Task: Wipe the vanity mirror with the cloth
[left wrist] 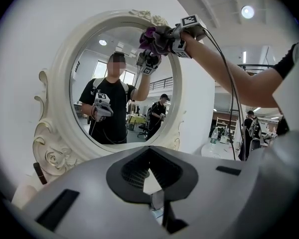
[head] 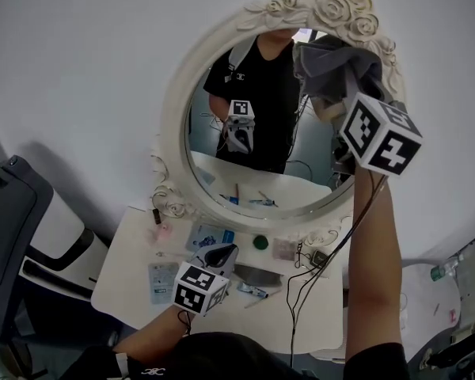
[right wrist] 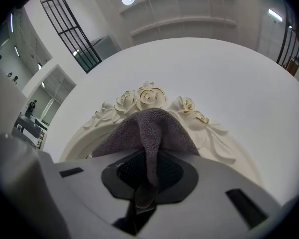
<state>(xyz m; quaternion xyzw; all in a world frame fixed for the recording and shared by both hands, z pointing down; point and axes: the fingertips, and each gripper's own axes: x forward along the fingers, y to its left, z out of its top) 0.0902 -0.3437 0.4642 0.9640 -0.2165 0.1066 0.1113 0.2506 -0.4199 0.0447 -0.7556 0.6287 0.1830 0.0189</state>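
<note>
An oval vanity mirror (head: 208, 68) in a white frame with carved roses (head: 344, 10) stands on a white table. My right gripper (head: 350, 105) is raised to the mirror's upper right, shut on a grey cloth (head: 332, 66) that lies against the top of the frame and the glass edge. In the right gripper view the cloth (right wrist: 149, 131) runs from the jaws up to the roses (right wrist: 149, 96). My left gripper (head: 222, 257) hangs low over the table, jaws together, holding nothing. The left gripper view shows the mirror (left wrist: 124, 78), the cloth (left wrist: 157, 36) and the reflected person.
The white vanity table (head: 123, 279) carries small items: a green round lid (head: 260, 242), flat packets (head: 207, 236), a tube (head: 252, 290) and black cables (head: 305, 279). A grey chair (head: 8, 212) stands at the left. A second white table (head: 427, 295) is at the right.
</note>
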